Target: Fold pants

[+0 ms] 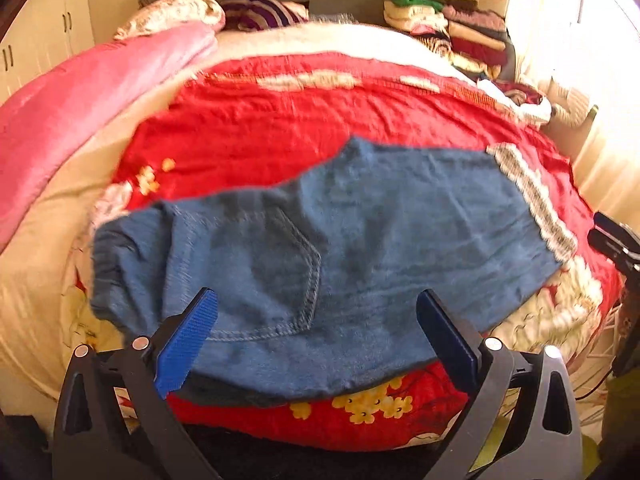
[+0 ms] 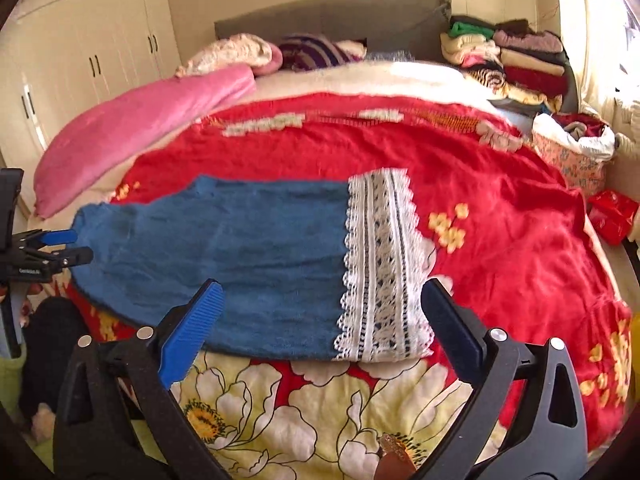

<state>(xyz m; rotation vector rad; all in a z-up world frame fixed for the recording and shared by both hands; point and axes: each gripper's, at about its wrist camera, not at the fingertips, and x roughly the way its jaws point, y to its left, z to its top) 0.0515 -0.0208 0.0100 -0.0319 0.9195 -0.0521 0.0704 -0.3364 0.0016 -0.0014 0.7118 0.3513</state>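
Observation:
Blue denim pants lie flat across the red flowered bedspread, waistband to the left, white lace hem to the right. My left gripper is open and empty, jaws wide, just above the near edge by the back pocket. In the right wrist view the pants end in the lace hem. My right gripper is open and empty over the hem end. The left gripper shows at the left edge of that view.
A pink blanket lies on the bed's left side. Pillows sit at the headboard. Stacks of folded clothes fill the far right corner. White wardrobes line the left wall. A red bag sits at the right edge.

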